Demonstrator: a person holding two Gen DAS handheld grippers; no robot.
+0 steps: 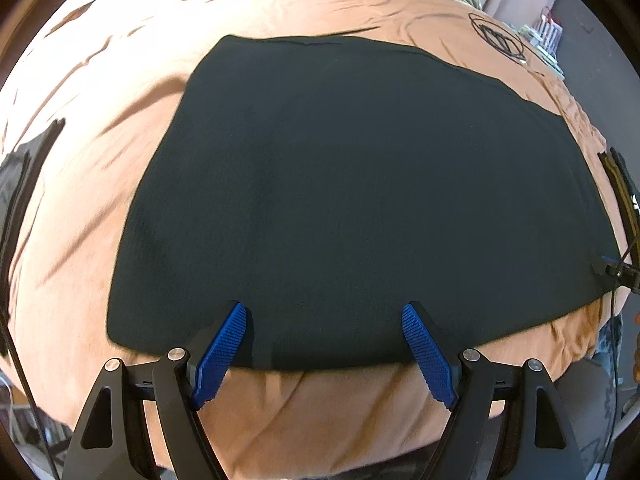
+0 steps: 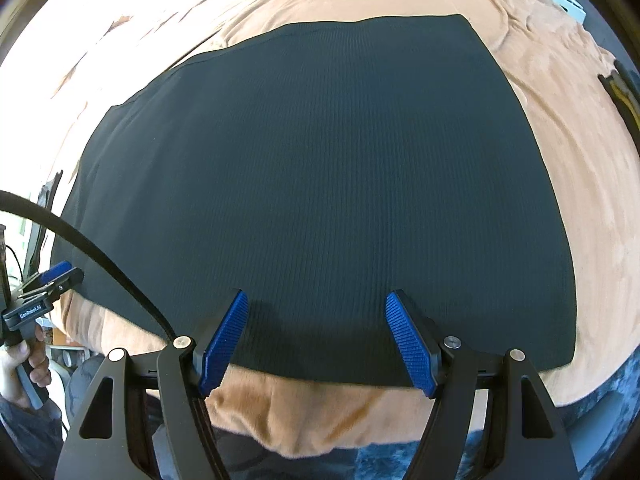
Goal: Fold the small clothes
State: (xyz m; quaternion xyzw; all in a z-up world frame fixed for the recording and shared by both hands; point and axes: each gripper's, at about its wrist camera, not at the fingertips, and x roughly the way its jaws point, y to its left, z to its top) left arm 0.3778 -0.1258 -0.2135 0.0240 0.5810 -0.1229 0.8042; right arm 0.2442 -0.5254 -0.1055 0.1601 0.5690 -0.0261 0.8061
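Black ribbed garment [image 1: 352, 200], the piece to be folded, lies spread flat on a rust-orange bedspread [image 1: 120, 80] and fills the centre of both wrist views. It is one smooth dark panel with no visible wrinkle. Its long axis runs left to right across each frame, and its near hem crosses the lower part of the picture just above the fingertips. In the left wrist view the cloth reaches from lower left to the right edge; in the right wrist view it stretches from the left edge to a clean straight side at the right.

Left gripper [image 1: 326, 344] sits at the bottom centre of its frame, pointing steeply down over the near hem, nearer the garment's lower-left corner. Its blue pads [image 1: 222, 354] stand spread wide with nothing pinched; only flat cloth and bedspread show between them. Right gripper [image 2: 316, 336] hangs likewise at the bottom centre of its view, over the same hem but closer to the lower-right corner, pads apart and gripping nothing.

So the hem lies directly ahead of and below both sets of fingers, each hand near its own corner. My judgement is that the next move is a paired pinch on that near edge, to carry it toward the far one at the top of the frame.

A coiled black cable [image 1: 498, 36] rests on the bedspread at upper right, well apart from the garment.
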